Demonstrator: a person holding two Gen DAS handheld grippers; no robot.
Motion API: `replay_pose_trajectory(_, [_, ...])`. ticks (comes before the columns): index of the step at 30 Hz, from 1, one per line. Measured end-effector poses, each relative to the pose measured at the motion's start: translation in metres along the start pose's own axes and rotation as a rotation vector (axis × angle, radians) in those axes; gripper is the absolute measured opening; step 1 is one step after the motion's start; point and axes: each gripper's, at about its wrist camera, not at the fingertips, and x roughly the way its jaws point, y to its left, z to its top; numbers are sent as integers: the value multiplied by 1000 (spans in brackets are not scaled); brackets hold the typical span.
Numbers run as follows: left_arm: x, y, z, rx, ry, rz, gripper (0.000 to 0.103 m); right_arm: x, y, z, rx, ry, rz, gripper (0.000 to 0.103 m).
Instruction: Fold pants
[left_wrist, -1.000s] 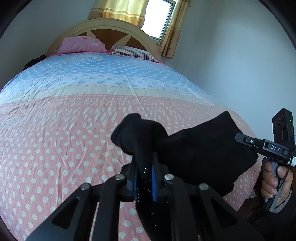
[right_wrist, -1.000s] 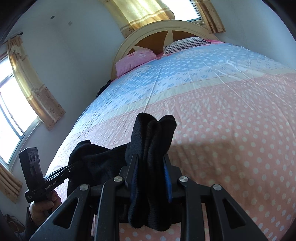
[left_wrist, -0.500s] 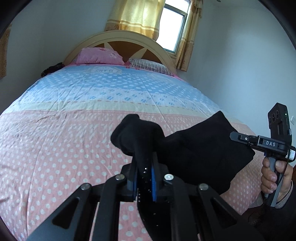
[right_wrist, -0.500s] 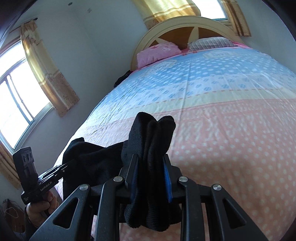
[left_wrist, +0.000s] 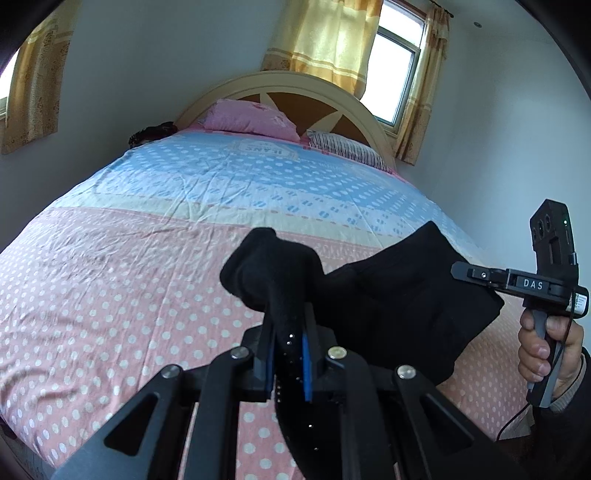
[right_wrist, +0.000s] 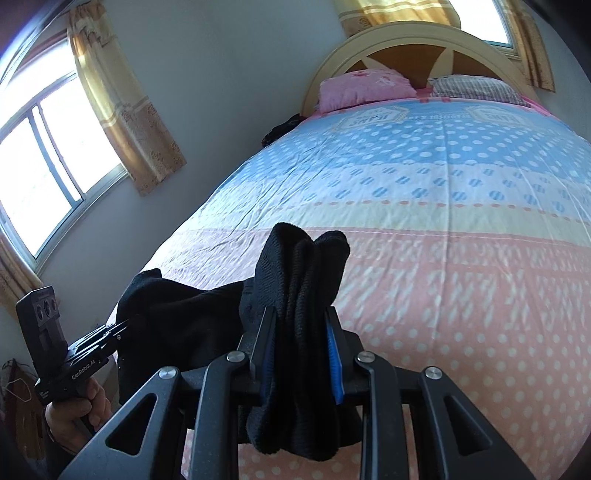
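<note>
1. Now both cameras tilt higher than a second ago, showing more wall and window; the grip is unchanged.
2. Left tongs (left_wrist: 286, 354) and right tongs (right_wrist: 301, 354) are each clamped on bunched black pants (left_wrist: 399, 295), held above the bed (left_wrist: 129, 280) at its foot edge, the pink-dotted cover beyond lying bare.
3. Lower pant folds hang out of view.

Ahead: bedspread (left_wrist: 122, 280) lies flat & bare up to the pillows
Far end: pink pillow (left_wrist: 251, 120) & striped pillow (left_wrist: 343, 147) against headboard (left_wrist: 295, 83), blocks passage there
Between grippers: black pants (left_wrist: 399, 299) hang stretched, fills the gap betw left gripper (left_wrist: 286, 332) & right gripper (right_wrist: 299, 332)
R side: wall (left_wrist: 517, 129) near bed edge, tight
L side: wall w/ window (right_wrist: 44, 158), narrow strip beside bed
</note>
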Motion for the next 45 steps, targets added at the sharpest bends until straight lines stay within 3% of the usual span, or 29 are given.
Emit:
replay_pose_trajectory(18, [-10, 74, 1, -95, -27, 154, 11, 102, 52, 29, -28, 73, 100, 25])
replay_pose_trajectory(25, [9, 100, -17, -111, 37, 212, 13, 149, 36, 14, 11, 158, 25, 29])
replay_pose_trajectory(29, [20, 104, -35, -93, 74, 299, 20, 162, 16, 8, 69, 177, 1, 34])
replay_pose_trajectory(34, [20, 109, -48, -96, 88, 331, 26, 160, -4, 4, 128, 158, -2, 49])
replay_pose_trajectory(37, [15, 109, -56, -82, 87, 378, 43, 149, -14, 2, 172, 129, 8, 50])
replay_pose_trajectory(40, [5, 115, -65, -106, 92, 404, 53, 126, -23, 2, 214, 69, -57, 50])
replay_pose_trajectory(45, [-23, 114, -66, -145, 51, 467, 56, 71, -13, -6, 216, -6, -123, 51])
